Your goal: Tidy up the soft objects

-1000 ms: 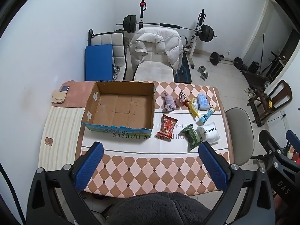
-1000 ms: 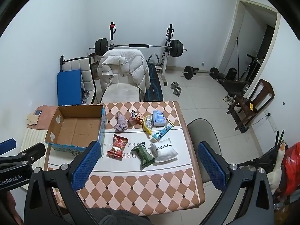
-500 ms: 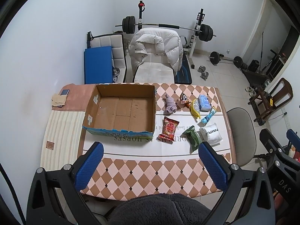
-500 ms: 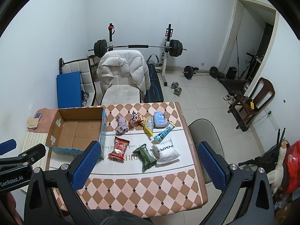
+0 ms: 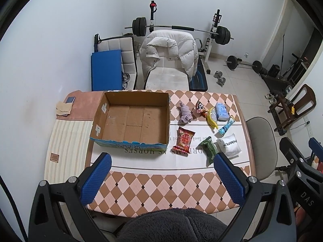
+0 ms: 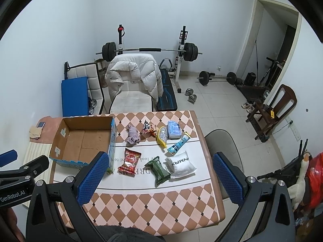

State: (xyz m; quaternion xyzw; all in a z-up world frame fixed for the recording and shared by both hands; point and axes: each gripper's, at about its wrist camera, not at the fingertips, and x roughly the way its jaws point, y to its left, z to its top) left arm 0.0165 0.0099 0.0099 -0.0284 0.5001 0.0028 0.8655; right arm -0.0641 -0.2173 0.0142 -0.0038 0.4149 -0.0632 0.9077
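Note:
An empty cardboard box (image 5: pixel 133 119) (image 6: pixel 80 141) sits on the left of the checkered table (image 5: pixel 161 183) (image 6: pixel 153 201). To its right lie soft items: a purple sock roll (image 5: pixel 184 115) (image 6: pixel 132 134), a red snack pack (image 5: pixel 183 139) (image 6: pixel 129 160), a green pack (image 5: pixel 210 150) (image 6: pixel 158 168), a white pouch (image 5: pixel 229 145) (image 6: pixel 180 164), a yellow pack (image 5: pixel 212 117) (image 6: pixel 162 137), a blue tissue pack (image 5: pixel 221 112) (image 6: pixel 173 130), a blue tube (image 5: pixel 227 126) (image 6: pixel 178 144) and a small cartoon pack (image 5: pixel 199 107) (image 6: pixel 148 129). My left gripper (image 5: pixel 161 177) and right gripper (image 6: pixel 159 177) are open and empty, high above the table's near edge.
A white chair with a puffy jacket (image 5: pixel 169 58) stands behind the table, with a barbell rack (image 5: pixel 177 28) at the wall. A grey chair (image 5: pixel 260 139) is at the table's right. A striped mat with a phone (image 5: pixel 70 99) lies left. Wooden chair (image 6: pixel 276 109) far right.
Both grippers have risen and drawn back a little, so the table and its items look slightly smaller and farther. Nothing on the table has moved.

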